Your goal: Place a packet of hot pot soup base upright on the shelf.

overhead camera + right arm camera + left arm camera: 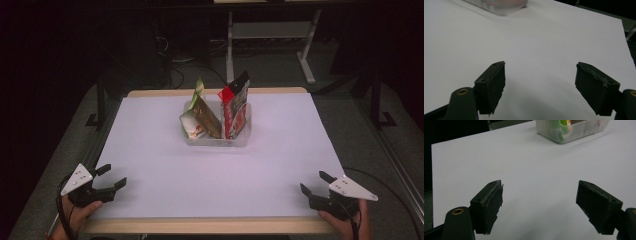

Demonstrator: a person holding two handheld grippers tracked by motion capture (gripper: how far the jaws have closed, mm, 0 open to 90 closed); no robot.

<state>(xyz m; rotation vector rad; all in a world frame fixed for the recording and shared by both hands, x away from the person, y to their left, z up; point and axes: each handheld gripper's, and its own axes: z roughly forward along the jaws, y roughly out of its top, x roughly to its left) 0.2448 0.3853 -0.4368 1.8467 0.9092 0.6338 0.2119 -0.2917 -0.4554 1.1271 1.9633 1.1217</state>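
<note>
A clear plastic bin [240, 138] stands at the far middle of the white table sheet [165, 165]. Upright in it are a green and brown snack packet [199, 117] and a red packet [235, 107]. My left gripper [111, 176] rests at the near left corner, open, with nothing between its jaws. In the left gripper view the left gripper [539, 202] faces the bin [554, 135] far ahead. At the near right corner my right gripper [315, 183] is open and holds nothing. From the right gripper [540, 85] in its own view, the bin's corner [499, 6] lies far off.
The table's wooden edge [200, 226] runs along the front. Dark floor, cables and a white desk frame [270, 35] lie beyond the far side. A wide stretch of bare sheet separates both grippers from the bin.
</note>
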